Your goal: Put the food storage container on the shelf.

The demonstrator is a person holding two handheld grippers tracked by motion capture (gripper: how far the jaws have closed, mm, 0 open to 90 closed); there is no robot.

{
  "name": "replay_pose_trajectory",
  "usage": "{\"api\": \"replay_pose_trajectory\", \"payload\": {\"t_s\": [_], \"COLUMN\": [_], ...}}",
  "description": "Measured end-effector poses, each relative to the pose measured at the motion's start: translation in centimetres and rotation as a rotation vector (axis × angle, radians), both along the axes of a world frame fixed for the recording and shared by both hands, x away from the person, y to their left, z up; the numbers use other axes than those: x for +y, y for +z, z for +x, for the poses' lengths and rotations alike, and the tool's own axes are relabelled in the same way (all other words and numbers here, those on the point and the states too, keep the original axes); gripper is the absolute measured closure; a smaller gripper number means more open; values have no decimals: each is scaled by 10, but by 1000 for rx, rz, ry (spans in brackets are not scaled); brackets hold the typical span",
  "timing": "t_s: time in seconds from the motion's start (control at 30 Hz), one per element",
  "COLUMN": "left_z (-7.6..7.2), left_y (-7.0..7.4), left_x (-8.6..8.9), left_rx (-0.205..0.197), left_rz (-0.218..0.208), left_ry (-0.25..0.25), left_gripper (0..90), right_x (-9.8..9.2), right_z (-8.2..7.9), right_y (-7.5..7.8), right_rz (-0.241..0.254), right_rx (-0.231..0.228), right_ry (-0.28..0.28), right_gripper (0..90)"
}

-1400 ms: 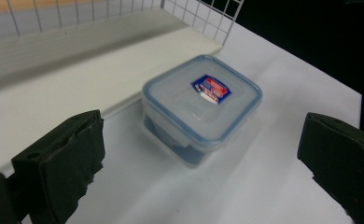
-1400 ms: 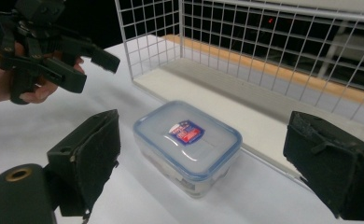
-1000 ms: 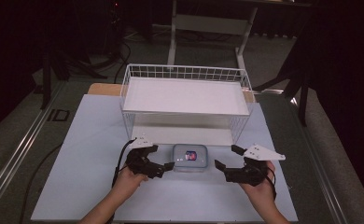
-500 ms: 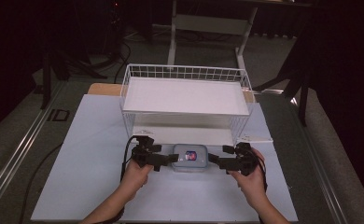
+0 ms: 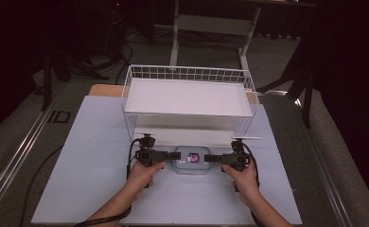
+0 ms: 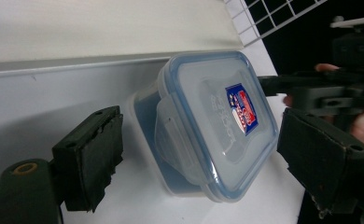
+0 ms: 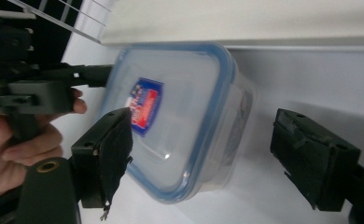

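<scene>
Clear rectangular plastic container with blue-rimmed lid [image 5: 190, 160], lower centre, on white counter [image 5: 92, 156]; flanked by left gripper [image 5: 169, 155] and right gripper [image 5: 211, 158], jaws closing around its ends, not yet pressing.

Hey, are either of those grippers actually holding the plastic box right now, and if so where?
Nothing is held yet. Both grippers' jaws have just been closing around the ends of the lidded plastic box, left gripper and right gripper, but the pads stand clear of it.
</scene>
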State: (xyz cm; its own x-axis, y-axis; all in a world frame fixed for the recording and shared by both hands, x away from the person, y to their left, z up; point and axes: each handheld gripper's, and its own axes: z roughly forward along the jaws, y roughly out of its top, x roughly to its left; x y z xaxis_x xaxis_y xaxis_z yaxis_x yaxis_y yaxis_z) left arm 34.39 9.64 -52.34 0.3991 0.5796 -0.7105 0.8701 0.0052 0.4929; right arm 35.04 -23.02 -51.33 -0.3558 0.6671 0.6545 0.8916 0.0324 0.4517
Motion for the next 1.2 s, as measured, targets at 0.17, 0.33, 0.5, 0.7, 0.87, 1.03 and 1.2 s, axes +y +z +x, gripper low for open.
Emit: {"api": "replay_pose_trajectory", "payload": {"t_s": [0.17, 0.33, 0.5, 0.7, 0.87, 1.03, 1.2], "left_z": [1, 2, 3, 3, -4, -15, -22], "left_y": [-4, -6, -11, -11, -9, -1, 10], "left_x": [-5, -9, -12, -12, -11, -17, -19], "left_rx": [41, 60, 87, 92, 65, 23, -24], "left_rz": [0, 0, 22, 16, 6, 48, 71], "left_ry": [-23, -32, -44, -42, -21, 5, 30], "left_gripper": [259, 337, 423, 434, 477, 489, 496], "right_x": [4, 9, 9, 10, 10, 13, 13], "right_z": [4, 3, 2, 2, -3, -13, -22], "right_y": [-6, -13, -15, -12, -7, -2, 1], "right_rz": [30, 37, 46, 36, 15, -17, -10], "right_rx": [40, 79, 109, 109, 89, 30, -6], "right_ry": [1, -1, 0, 11, 12, 14, 7], "right_gripper": [224, 263, 369, 384, 421, 424, 433]}}
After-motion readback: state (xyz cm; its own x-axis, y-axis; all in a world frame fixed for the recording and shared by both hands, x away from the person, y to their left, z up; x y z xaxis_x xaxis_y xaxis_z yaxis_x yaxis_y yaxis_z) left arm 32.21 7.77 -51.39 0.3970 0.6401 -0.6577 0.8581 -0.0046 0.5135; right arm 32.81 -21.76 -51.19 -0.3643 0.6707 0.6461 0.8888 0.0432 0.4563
